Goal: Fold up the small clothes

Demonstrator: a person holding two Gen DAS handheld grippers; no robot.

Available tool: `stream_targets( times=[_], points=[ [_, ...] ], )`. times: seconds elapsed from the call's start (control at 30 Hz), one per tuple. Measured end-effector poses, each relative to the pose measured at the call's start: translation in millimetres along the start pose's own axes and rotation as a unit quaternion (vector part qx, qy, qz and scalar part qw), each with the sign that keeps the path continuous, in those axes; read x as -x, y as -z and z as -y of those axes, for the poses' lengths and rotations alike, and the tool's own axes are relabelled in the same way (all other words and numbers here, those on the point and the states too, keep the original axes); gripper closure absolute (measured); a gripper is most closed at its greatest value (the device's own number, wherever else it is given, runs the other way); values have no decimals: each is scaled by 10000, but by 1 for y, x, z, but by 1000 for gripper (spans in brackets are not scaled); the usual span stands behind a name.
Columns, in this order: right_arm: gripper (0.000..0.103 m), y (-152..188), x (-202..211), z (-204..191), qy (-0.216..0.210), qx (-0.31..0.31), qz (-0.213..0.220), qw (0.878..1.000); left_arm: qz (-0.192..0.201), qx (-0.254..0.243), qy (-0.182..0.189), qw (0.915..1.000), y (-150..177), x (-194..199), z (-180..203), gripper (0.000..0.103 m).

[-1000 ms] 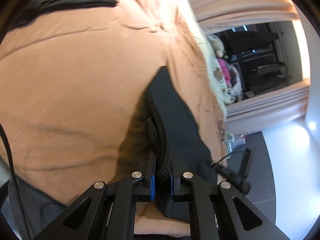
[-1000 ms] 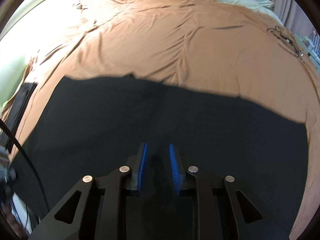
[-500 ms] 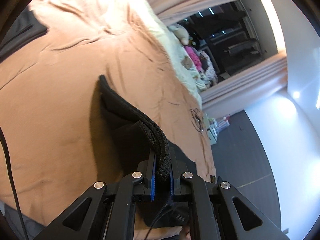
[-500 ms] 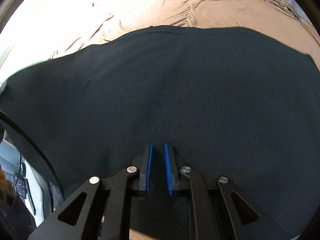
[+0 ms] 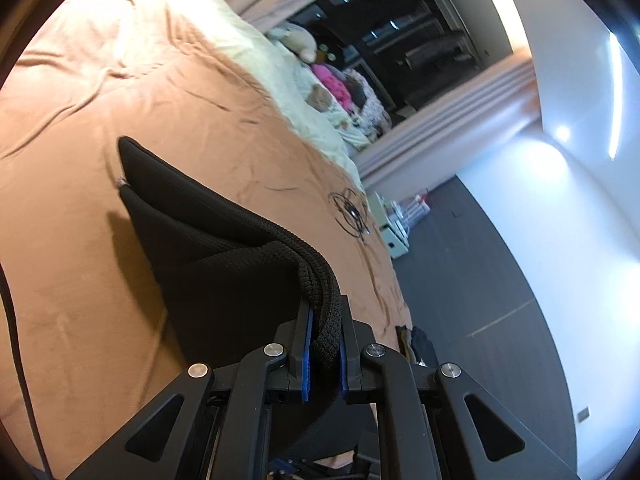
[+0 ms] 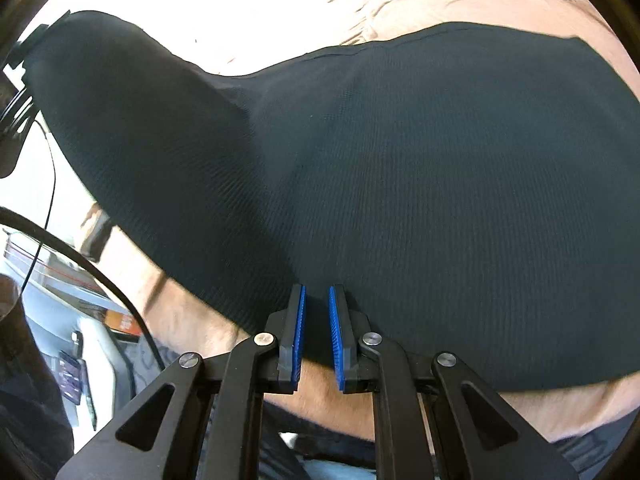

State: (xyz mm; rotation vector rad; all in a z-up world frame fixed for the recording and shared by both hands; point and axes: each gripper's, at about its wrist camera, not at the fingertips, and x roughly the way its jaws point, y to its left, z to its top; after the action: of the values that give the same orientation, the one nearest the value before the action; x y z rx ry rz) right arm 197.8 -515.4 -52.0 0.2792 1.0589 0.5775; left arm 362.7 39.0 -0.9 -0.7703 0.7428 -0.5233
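On the tan-covered bed (image 5: 80, 280) lies the black garment (image 6: 420, 200), spread broadly ahead of the right gripper (image 6: 317, 332), whose jaws stand slightly apart at its near hem, gripping nothing that can be made out. The left gripper (image 5: 323, 344) has its jaws clamped on a thick rolled edge (image 5: 320, 280) of the same cloth, lifted off the bed; the garment's long axis runs away from these jaws toward its far corner. No readable writing or brand shows.
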Motion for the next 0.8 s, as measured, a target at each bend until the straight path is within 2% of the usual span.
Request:
stream_targets(
  times=[0.2,0.43,0.47,0.53,0.57,0.6,0.8],
  points=[
    [94,11,42,19,5,44,553,9985,-277,-366,69,9989,10,-24,37,93],
    [93,18,83,56,67,-319,943,9950,-648,-607,275,9957,27,-62,74,93],
    [89,19,89,63,53,-382,983,9944,-724,-651,297,9948,31,-70,81,93],
    [68,25,100,75,102,-503,1119,9924,-848,-724,330,9932,38,-81,90,93],
    [50,28,107,81,142,-561,1222,9908,-906,-754,351,9924,42,-85,93,93],
    [44,32,111,84,165,-608,1307,9894,-991,-791,381,9912,48,-94,98,93],
    [44,49,135,124,313,-1051,1435,9836,-1497,-928,470,9833,79,-146,121,93]
  ],
)
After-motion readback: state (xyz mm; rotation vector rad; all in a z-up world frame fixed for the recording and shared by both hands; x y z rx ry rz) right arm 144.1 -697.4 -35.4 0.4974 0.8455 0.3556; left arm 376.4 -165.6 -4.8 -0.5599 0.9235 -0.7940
